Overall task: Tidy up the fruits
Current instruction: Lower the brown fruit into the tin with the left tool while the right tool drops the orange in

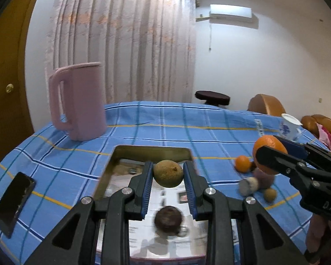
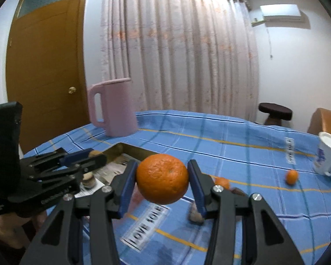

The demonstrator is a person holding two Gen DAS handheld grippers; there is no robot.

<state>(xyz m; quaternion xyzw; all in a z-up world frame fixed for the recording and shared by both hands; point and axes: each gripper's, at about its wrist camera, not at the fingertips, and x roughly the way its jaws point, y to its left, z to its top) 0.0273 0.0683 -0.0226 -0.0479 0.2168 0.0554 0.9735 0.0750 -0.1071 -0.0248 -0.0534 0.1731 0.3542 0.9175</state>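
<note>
My left gripper point(image 1: 168, 175) is shut on a brown kiwi point(image 1: 168, 173) and holds it above a gold metal tray point(image 1: 151, 149) lined with printed paper. A dark round fruit point(image 1: 168, 220) lies in the tray below. My right gripper point(image 2: 162, 182) is shut on a large orange point(image 2: 162, 178), held above the blue cloth; it shows at the right of the left wrist view point(image 1: 269, 157). A small orange point(image 1: 242, 163), a kiwi point(image 1: 269, 195) and blurred fruits point(image 1: 249, 185) lie on the cloth. Another small orange point(image 2: 292, 176) lies far right.
A pink jug point(image 1: 79, 101) stands at the table's back left. A black phone point(image 1: 14, 203) lies at the left edge. A white and blue mug point(image 2: 326, 156) stands at the right. A dark stool point(image 2: 275, 111) and brown chairs point(image 1: 266, 105) are behind the table.
</note>
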